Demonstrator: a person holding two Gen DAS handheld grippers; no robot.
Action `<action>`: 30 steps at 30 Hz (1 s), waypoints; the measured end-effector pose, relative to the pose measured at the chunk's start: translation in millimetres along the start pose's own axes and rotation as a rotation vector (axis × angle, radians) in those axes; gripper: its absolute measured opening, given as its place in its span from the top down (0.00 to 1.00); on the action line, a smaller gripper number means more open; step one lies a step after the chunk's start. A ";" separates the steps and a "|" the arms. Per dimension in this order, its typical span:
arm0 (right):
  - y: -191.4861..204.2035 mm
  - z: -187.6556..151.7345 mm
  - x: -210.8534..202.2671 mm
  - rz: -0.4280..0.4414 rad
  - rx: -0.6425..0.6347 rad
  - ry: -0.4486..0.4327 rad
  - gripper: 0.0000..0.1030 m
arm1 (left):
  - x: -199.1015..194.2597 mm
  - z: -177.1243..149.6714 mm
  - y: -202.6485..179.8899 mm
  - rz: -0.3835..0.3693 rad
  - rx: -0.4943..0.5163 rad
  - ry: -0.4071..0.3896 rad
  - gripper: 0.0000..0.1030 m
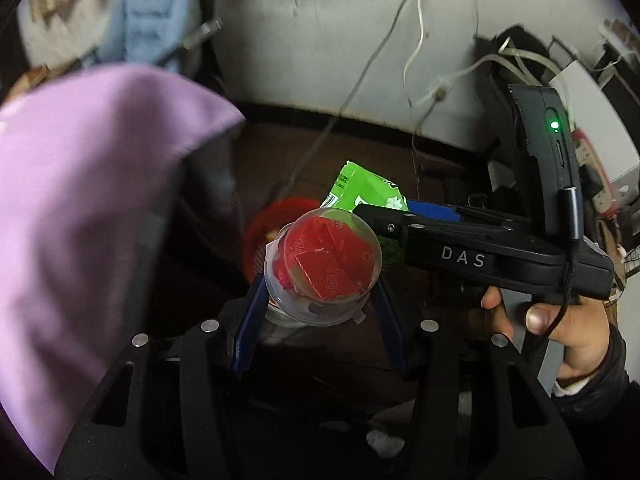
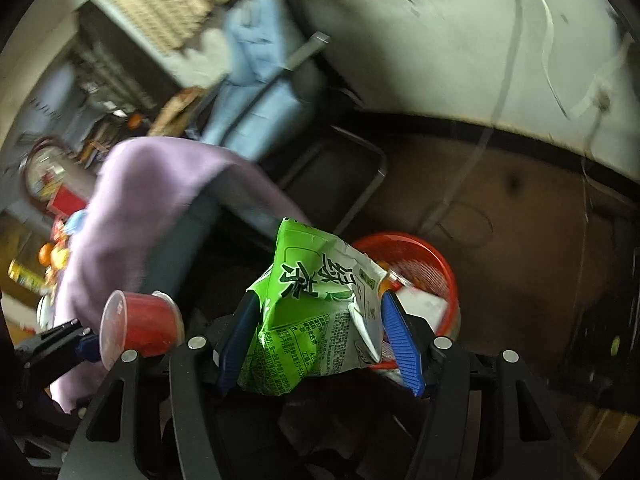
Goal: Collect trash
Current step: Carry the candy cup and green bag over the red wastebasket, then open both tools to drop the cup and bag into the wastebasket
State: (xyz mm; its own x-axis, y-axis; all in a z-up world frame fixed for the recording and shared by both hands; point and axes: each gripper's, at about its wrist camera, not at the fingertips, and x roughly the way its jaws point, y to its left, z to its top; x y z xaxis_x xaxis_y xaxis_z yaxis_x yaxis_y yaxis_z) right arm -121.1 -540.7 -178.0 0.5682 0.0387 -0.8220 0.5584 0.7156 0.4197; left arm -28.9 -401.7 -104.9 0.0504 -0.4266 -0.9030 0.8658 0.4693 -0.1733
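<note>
My left gripper (image 1: 320, 300) is shut on a clear plastic cup (image 1: 322, 266) with red contents, held in the air above the floor. The cup also shows in the right wrist view (image 2: 136, 326) at the lower left. My right gripper (image 2: 320, 320) is shut on a crumpled green drink carton (image 2: 316, 312). The carton also shows in the left wrist view (image 1: 362, 192), just behind the cup, with the right gripper (image 1: 380, 224) reaching in from the right. A red mesh trash basket (image 2: 436, 268) stands on the floor just beyond the carton; in the left wrist view the basket (image 1: 264, 224) lies behind the cup.
A purple cloth (image 1: 80, 208) hangs over furniture at the left, close to the left gripper. A dark brown floor (image 2: 520, 208) meets a white wall with hanging cables (image 1: 420, 40). A blue jacket (image 2: 256, 80) hangs over a chair at the back. Clutter lies at the far right.
</note>
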 end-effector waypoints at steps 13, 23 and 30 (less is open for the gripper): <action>-71.0 20.4 137.2 -0.034 0.172 0.175 0.39 | 170.7 11.7 37.9 0.019 -0.082 0.223 0.49; -78.2 17.8 139.8 -0.051 0.214 0.189 0.32 | 182.4 8.9 53.7 -0.021 -0.194 0.254 0.34; -82.1 18.0 113.4 -0.009 0.257 0.141 0.32 | 162.0 11.1 47.4 -0.046 -0.194 0.232 0.30</action>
State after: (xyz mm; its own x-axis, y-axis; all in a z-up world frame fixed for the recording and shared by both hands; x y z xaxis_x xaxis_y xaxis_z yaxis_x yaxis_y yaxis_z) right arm -91.7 -607.7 -298.7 0.4830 0.1427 -0.8639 0.7077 0.5173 0.4812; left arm 25.8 -457.1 -255.0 -0.1208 -0.2735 -0.9543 0.7520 0.6023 -0.2678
